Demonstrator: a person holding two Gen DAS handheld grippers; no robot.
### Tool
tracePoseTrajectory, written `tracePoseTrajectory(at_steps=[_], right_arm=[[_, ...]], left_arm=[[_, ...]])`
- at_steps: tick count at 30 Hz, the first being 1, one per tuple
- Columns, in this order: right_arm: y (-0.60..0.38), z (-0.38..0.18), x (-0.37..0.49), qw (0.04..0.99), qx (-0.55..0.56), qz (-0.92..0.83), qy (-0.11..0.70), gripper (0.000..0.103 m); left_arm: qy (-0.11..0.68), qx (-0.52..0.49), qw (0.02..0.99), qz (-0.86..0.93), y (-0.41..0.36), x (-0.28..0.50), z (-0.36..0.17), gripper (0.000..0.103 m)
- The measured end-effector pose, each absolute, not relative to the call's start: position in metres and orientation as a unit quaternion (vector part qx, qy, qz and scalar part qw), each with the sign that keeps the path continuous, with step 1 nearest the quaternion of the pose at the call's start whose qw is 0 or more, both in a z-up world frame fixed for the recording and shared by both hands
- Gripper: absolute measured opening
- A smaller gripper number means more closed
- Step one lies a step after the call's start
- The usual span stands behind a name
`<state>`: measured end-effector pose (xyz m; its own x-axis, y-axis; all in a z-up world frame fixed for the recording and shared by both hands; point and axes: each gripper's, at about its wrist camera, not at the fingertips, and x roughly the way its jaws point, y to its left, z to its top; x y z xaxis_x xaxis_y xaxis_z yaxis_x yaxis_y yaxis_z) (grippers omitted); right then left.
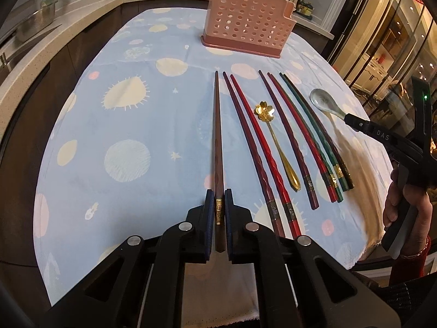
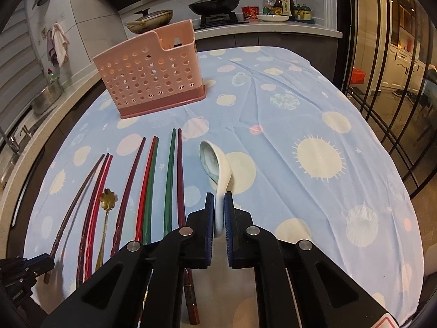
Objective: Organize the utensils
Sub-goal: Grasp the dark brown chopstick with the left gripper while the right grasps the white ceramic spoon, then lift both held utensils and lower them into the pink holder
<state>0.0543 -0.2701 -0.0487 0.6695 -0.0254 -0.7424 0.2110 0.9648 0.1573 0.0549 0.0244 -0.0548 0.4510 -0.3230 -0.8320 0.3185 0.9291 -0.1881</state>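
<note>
Top centre of the left wrist view, the pink perforated utensil holder (image 1: 247, 22) stands upright on the blue spotted tablecloth (image 1: 131, 125); what shows of its inside in the right wrist view is bare.

Bottom centre, the left gripper (image 1: 218, 199) pinches a brown chopstick (image 1: 217, 136) near its gold band, its tip pointing towards the holder. Right of it lie the other chopsticks (image 1: 273, 142) in a fan, with a gold flower-bowled spoon (image 1: 275, 142) between them.

The right wrist view shows the right gripper (image 2: 219, 199) clamped on the handle of a white ceramic spoon (image 2: 215, 169), bowl tilted, centre frame. Only that view shows the stove pans (image 2: 213, 4) and sauce bottles (image 2: 281, 4) clearly, upper right. Only the left wrist view shows the letters "DAS" on the right gripper's arm at mid-right; the bottle labels are unreadable.
</note>
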Motion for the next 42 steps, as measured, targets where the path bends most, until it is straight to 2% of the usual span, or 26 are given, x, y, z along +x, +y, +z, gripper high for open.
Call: tracePoseTrajectory(at_steps=[9,23,36,42], right_arm=[[-0.274,-0.007,0.047,0.925,0.118,-0.05,0.358,0.006],[-0.285,0.023,0.069,0.936,0.118,-0.036,0.33,0.006],[-0.301,0.115,0.165,0.963,0.104,-0.023,0.248,0.006],[-0.309,0.136,0.222,0.965,0.121,-0.011,0.232,0.006]], left_arm=[[0.422,-0.008,0.886,-0.192,0.032,0.064,-0.002,0.007],[0.321,0.021,0.93,-0.179,0.027,0.118,0.074,0.007],[0.224,0.021,0.956,-0.189,0.0,0.198,0.173,0.007],[0.172,0.004,0.966,-0.194,-0.015,0.234,0.223,0.007]])
